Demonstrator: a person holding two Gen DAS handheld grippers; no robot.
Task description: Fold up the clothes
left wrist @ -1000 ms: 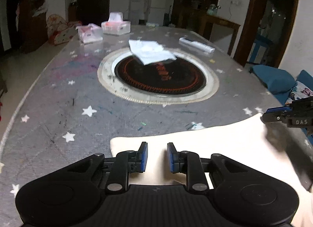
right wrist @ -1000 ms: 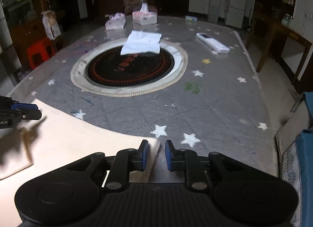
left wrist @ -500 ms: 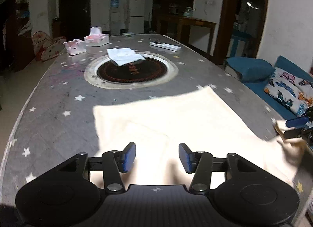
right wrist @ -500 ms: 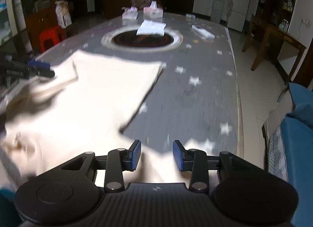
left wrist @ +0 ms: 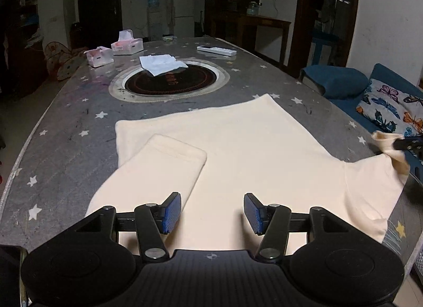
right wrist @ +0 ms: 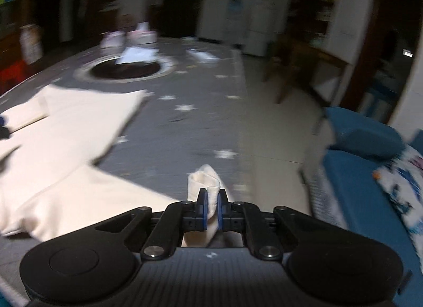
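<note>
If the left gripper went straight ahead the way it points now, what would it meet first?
Probably the cream garment lying flat on the table: the open left gripper points over its body, just right of the folded-in sleeve. Its height above the cloth is unclear.

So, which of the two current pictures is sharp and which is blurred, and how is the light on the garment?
Left wrist view: sharp, with fisheye bending at the edges; the cream garment is brightly lit while the room behind is dim. Right wrist view: motion blur smears the table and furniture, yet the right gripper, shut on the garment's sleeve, stays fairly crisp.
</note>
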